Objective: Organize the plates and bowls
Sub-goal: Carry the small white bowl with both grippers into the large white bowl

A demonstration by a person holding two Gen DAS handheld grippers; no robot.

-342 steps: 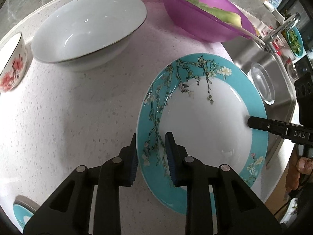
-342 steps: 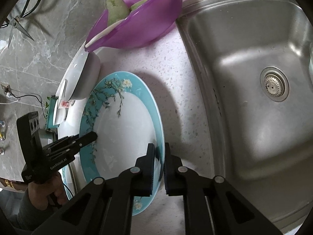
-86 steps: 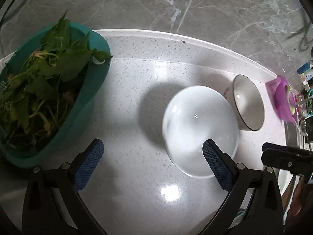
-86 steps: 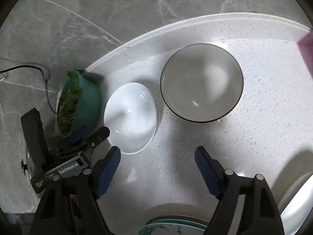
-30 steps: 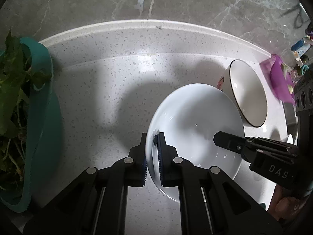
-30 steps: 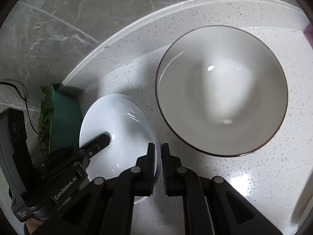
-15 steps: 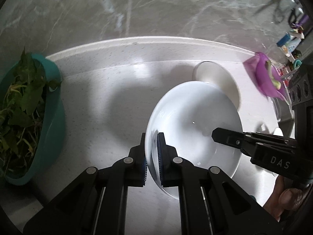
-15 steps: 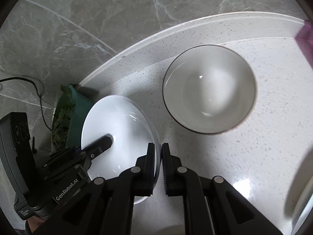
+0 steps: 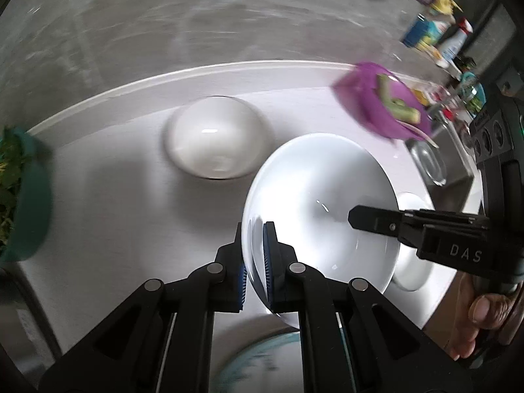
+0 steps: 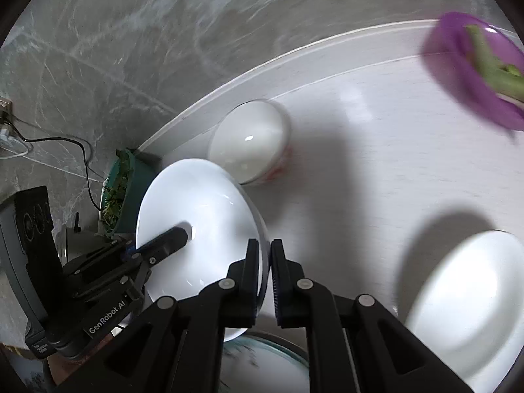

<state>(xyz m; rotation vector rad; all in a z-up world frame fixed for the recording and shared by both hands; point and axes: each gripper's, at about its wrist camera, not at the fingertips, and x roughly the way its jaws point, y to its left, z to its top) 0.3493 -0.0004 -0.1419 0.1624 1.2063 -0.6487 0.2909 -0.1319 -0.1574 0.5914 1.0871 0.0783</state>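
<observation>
White bowl [image 9: 314, 196]: held off the counter [image 9: 114, 196], tilted, gripped on opposite sides of its rim by both grippers; also seen in the right wrist view [image 10: 199, 229].
Left gripper [image 9: 255, 252]: jaws narrowed onto the bowl's near rim, one finger inside, one outside; blue pads [image 9: 268, 255] pressed to the wall of the bowl.
Right gripper [image 10: 266, 268]: jaws nearly together, pinching the bowl's rim on the other side; its finger reaches into the bowl in the left wrist view.
Small bowl [image 9: 216, 140]: upright on the counter beyond the held bowl, near the back ledge; red pattern on its outer wall shows in the right wrist view [image 10: 249, 144]. Apart from the held bowl.
Teal-rimmed plate [image 9: 262, 366]: below the held bowl, only partly seen, blurred.
Second white bowl [image 10: 468, 298]: on the counter, to the right of the right gripper.
Purple bowl [image 9: 376, 108]: far right, green pieces inside, blurred.
Teal basket [image 9: 26, 196]: far left, leafy greens in it.
Wall [image 10: 131, 49]: grey marble, blurred.
</observation>
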